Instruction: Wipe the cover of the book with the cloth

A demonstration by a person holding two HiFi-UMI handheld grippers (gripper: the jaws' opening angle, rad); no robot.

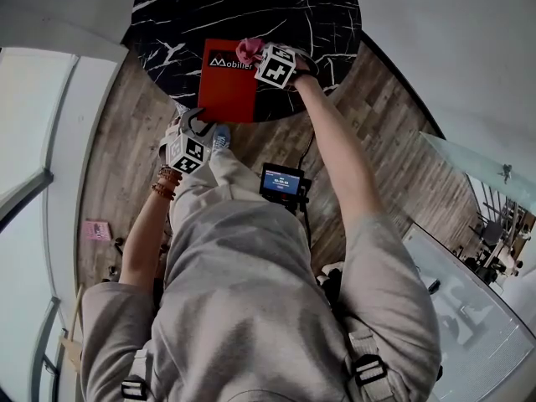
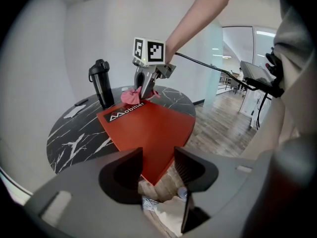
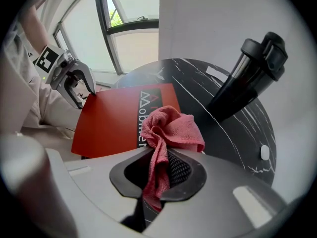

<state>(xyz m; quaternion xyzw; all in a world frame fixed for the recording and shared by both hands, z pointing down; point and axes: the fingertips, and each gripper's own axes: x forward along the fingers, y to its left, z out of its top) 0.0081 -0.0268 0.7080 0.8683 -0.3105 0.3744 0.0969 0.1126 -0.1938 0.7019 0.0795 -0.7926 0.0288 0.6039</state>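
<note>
Cloth, pink, clamped tight in right gripper, bunched on red book by its title. We see left gripper jaws apart at the book's overhanging corner, possibly touching. Black marble table, wood floor.

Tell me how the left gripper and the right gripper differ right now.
The left gripper is open, gripping nothing, at the red book's overhanging near corner. The right gripper is shut on the pink cloth, at the book's far end. Both carry marker cubes.
</note>
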